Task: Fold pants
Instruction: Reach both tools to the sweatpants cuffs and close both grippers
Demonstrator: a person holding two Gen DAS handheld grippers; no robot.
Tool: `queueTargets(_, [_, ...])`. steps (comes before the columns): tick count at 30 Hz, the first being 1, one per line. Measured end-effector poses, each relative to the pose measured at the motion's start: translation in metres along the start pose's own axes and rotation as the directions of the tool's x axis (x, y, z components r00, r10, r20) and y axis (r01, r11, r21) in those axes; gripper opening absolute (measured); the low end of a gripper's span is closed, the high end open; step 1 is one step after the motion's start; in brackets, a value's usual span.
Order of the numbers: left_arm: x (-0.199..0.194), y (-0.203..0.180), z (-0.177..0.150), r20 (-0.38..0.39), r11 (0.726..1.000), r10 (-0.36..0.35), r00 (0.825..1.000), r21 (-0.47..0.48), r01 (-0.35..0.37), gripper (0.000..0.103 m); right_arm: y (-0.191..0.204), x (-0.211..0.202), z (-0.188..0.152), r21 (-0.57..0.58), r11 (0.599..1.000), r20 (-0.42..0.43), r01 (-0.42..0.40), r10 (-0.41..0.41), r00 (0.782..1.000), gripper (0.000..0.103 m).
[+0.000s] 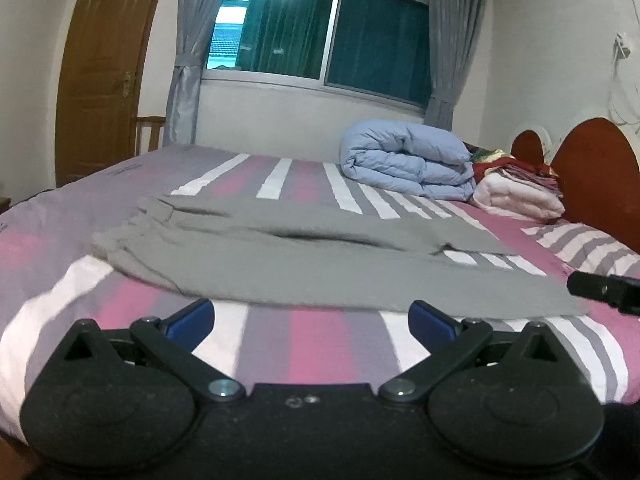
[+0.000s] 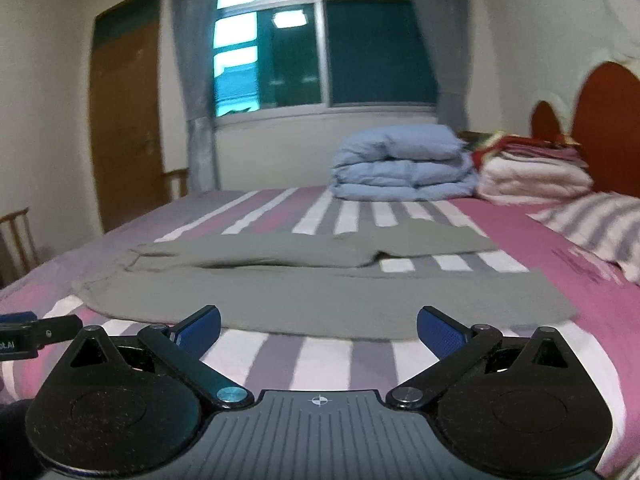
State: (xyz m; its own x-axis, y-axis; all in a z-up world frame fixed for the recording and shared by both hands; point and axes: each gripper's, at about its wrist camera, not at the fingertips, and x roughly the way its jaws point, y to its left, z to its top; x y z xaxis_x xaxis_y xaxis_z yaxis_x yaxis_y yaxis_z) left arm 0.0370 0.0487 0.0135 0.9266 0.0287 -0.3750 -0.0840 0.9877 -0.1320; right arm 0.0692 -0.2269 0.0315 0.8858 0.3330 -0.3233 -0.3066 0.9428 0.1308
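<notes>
Grey pants (image 1: 304, 264) lie spread flat across the striped bed, waist to the left and legs to the right; they also show in the right wrist view (image 2: 320, 296). My left gripper (image 1: 312, 320) is open and empty, just short of the pants' near edge. My right gripper (image 2: 318, 326) is open and empty, also just short of the near edge, further right along the leg. The right gripper's tip shows at the right edge of the left wrist view (image 1: 604, 290). The left gripper shows at the left edge of the right wrist view (image 2: 36, 330).
A folded light blue duvet (image 1: 408, 160) and a stack of pink and red bedding (image 1: 516, 192) lie at the far right by the red headboard (image 1: 592, 184). A striped pillow (image 2: 600, 228) lies at the right. A wooden door (image 1: 100, 72), wooden chair (image 2: 16, 236) and window stand beyond.
</notes>
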Motion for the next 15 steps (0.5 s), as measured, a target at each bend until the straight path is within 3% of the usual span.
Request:
queueTargets(7, [0.061, 0.072, 0.054, -0.035, 0.999, 0.02, 0.999, 0.027, -0.019, 0.097, 0.001, 0.085, 0.068, -0.067, 0.993, -0.005, -0.093, 0.093, 0.996, 0.103])
queueTargets(9, [0.088, 0.101, 0.079, -0.072, 0.999, -0.002, 0.997, 0.052, 0.006, 0.093, 0.006, 0.117, 0.085, -0.104, 0.986, -0.005, -0.133, 0.134, 0.991, 0.103])
queueTargets(10, [0.103, 0.114, 0.091, -0.082, 0.997, 0.004, 0.997, 0.072, 0.002, 0.084, 0.009, 0.14, 0.092, -0.118, 0.978, -0.036, -0.173, 0.17, 0.985, 0.103])
queueTargets(12, [0.14, 0.141, 0.113, -0.099, 0.991, 0.042, 0.994, 0.131, -0.028, 0.084, 0.013, 0.192, 0.105, -0.076, 0.964, -0.17, -0.255, 0.239, 0.956, 0.103])
queueTargets(13, [0.157, 0.153, 0.12, -0.103, 0.987, 0.069, 0.992, 0.152, -0.053, 0.084, 0.016, 0.215, 0.111, -0.078, 0.962, -0.198, -0.263, 0.244, 0.949, 0.103])
queueTargets(15, [0.199, 0.183, 0.136, -0.127, 0.98, 0.104, 0.986, 0.183, -0.08, 0.082, 0.026, 0.254, 0.122, -0.122, 0.956, -0.169, -0.267, 0.245, 0.955, 0.103])
